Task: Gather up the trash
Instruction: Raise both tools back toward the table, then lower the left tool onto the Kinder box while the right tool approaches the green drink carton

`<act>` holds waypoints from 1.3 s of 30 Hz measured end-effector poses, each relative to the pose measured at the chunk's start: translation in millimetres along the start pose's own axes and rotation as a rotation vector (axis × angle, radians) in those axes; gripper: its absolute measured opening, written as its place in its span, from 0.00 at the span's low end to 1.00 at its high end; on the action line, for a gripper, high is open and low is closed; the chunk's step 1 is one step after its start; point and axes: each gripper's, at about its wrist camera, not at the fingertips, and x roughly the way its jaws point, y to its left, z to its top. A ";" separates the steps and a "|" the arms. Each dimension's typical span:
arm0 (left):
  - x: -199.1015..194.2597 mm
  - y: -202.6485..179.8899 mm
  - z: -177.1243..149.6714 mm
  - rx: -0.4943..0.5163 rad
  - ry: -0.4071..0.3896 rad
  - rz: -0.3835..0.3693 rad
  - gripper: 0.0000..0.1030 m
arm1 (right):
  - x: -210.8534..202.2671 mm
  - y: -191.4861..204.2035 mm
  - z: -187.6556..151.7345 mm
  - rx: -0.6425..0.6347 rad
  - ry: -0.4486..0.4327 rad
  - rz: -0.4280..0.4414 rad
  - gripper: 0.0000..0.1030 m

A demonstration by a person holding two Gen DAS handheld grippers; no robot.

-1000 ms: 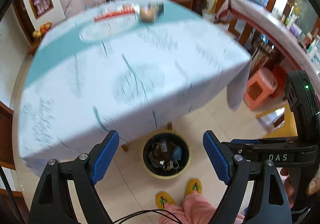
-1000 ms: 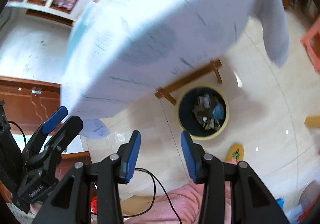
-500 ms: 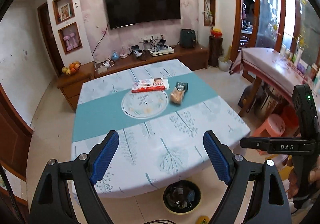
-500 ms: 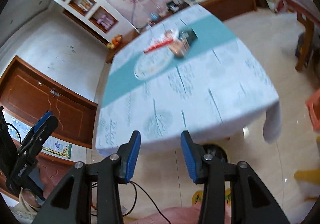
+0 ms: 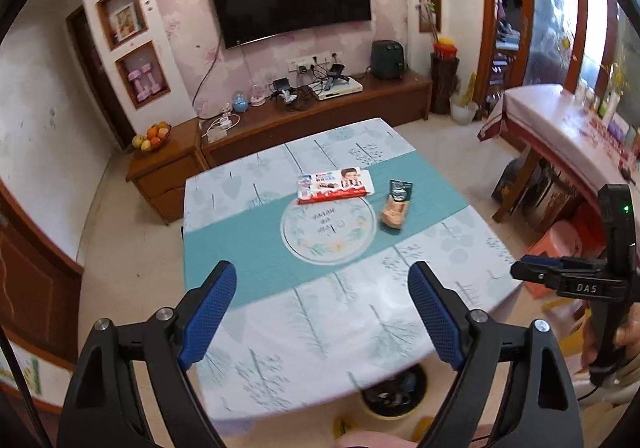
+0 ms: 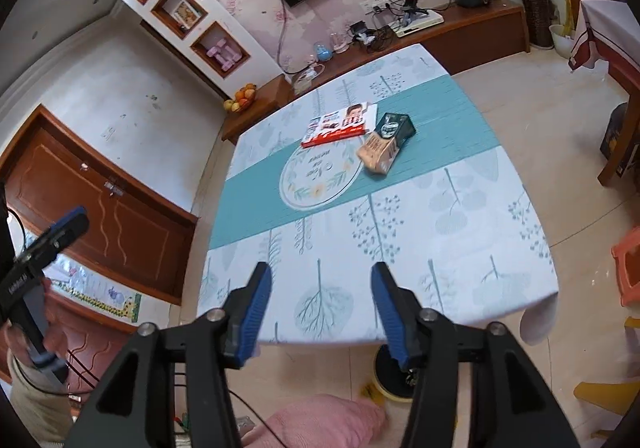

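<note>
1. Tool state: the left tool [image 5: 322, 312] has its blue pads spread wide and opening further, with nothing between them. The right tool [image 6: 320, 314] is also opening and is likewise empty, its gap narrower than the left's.
2. Location of the trash: three items lie on the bench [image 5: 280, 348], all on its far half, on or beside the teal band of the cloth. They are a flat red-and-white chocolate box [image 5: 335, 186], a tan snack packet [image 5: 394, 213] and a dark green carton [image 5: 401, 191].
3. Governing relation: all three items lie ahead of both tools and well apart from them. The near half of the bench is between tool and trash. The packet and the carton sit toward the right side of the printed ring [image 5: 329, 232]; the box sits at the ring's far edge.
4. Nearer hand: judged from both views, the right tool is better placed for the packet and the carton, the left tool for the box.
5. Long axes: the box runs across the bench, side to side. The packet and the carton lie end to end, apparently touching, along a line that runs away from the tools and slants slightly.
6. Drop point: the trash bin [image 5: 394, 394] stands on the floor under the near edge of the bench, below both tools. Any collected item must therefore travel back toward the person.
</note>
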 end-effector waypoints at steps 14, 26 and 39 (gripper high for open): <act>196.2 62.6 89.3 0.408 0.218 -0.280 0.99 | 126.8 -0.9 92.7 0.260 -0.033 -0.253 0.73; 389.6 26.7 101.8 0.682 0.357 -0.451 0.99 | 244.8 -25.1 135.6 0.377 0.031 -0.481 0.74; 479.7 -32.0 88.6 0.943 0.433 -0.526 0.99 | 285.8 -44.4 126.3 0.408 0.109 -0.591 0.73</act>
